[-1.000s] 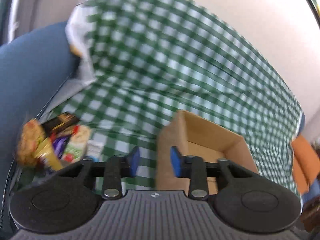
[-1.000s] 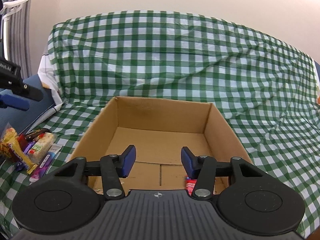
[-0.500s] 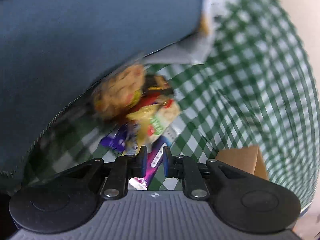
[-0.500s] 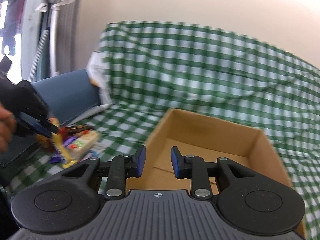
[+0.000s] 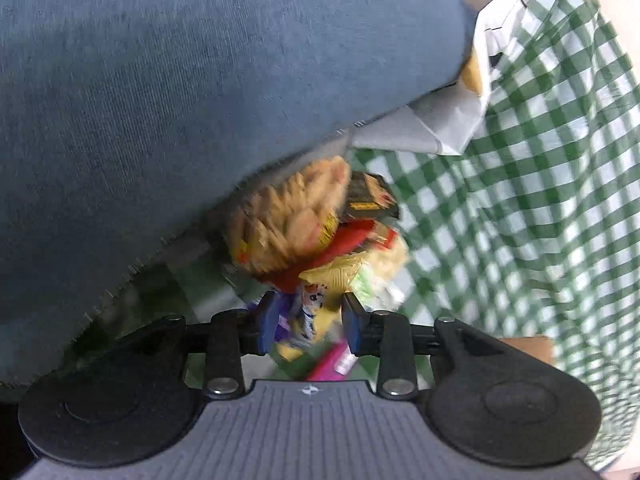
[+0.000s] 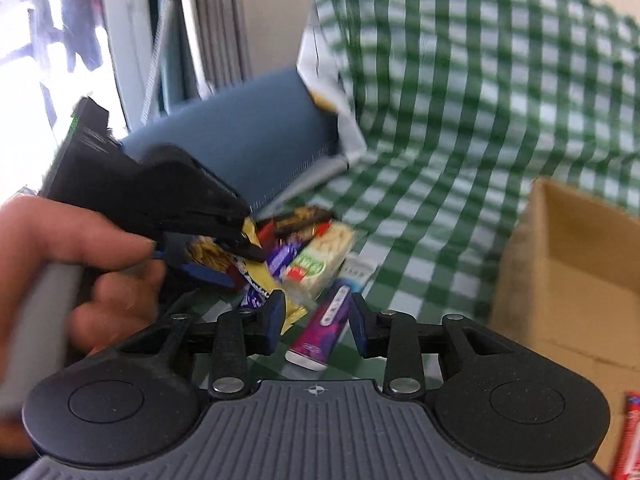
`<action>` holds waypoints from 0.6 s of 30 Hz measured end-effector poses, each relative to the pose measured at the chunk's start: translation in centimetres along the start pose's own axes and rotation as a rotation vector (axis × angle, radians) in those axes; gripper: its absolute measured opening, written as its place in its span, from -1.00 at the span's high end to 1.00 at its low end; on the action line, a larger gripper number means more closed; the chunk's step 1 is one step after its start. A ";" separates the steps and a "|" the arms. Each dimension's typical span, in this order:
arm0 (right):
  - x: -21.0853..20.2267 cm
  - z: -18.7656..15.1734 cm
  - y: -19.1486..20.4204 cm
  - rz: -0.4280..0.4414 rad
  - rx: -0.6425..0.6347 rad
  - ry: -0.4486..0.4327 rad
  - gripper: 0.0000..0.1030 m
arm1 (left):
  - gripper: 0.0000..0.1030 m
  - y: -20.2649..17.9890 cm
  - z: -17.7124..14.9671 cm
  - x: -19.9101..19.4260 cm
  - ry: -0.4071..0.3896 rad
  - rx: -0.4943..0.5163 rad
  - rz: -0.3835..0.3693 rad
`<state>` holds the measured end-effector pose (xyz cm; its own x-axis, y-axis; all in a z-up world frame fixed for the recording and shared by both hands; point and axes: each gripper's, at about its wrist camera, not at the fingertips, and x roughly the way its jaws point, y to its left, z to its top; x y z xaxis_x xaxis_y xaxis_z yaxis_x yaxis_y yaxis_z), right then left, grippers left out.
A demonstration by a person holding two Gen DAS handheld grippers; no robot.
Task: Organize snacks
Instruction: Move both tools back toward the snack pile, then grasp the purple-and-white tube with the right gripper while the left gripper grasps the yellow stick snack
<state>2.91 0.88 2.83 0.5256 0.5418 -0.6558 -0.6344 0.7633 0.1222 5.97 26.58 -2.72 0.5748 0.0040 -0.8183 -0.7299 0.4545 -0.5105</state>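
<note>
Snacks point(image 6: 296, 256) sit in a jumbled pile on the green checked cloth point(image 6: 480, 128), tucked against a blue cushion point(image 5: 180, 80), with the cardboard box point(image 6: 568, 280) well apart off to one side. Biggest wrapper is the cracker bag point(image 5: 288, 220) on top, then a pale biscuit pack point(image 6: 324, 260), a dark flat packet point(image 5: 368, 196), and down to the purple tube point(image 6: 324, 328) lying loose nearest the box.

Left gripper point(image 5: 308, 320) is nose-down in the pile, jaws opening, with a yellow wrapper point(image 5: 320, 308) between them but I can't see the pads pressing on it. Right gripper point(image 6: 316, 324) is opening too, lined up over the purple tube, nothing pinched.

What could go wrong, I reckon: both grippers crowd the same small heap, so they could knock each other. Wrappers overlap too, so the left one might drag two at once or topple the cracker bag.

Only the right wrist view shows the box properly, a red packet point(image 6: 628, 436) near it, the person's hand point(image 6: 80, 264) and the left gripper from outside. Left view gets the closer look at the pile's top and just a corner of the box.
</note>
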 end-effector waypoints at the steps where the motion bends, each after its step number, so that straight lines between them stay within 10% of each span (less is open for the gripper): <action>1: 1.5 0.1 0.1 -0.010 0.028 0.023 0.27 | 0.40 0.1 0.2 0.1 0.003 0.002 -0.013; 11: 11.4 -1.3 -1.2 -0.056 0.171 0.245 0.17 | 0.79 -0.7 0.7 -0.1 0.011 0.109 -0.052; 18: 10.2 -2.2 -0.9 -0.068 0.124 0.261 0.57 | 0.79 -2.0 0.3 -0.4 0.010 0.190 -0.088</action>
<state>7.58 4.94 -5.60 0.3903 0.3915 -0.8333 -0.5203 0.8405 0.1511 7.37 25.93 -1.31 0.6291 -0.0519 -0.7756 -0.5935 0.6124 -0.5223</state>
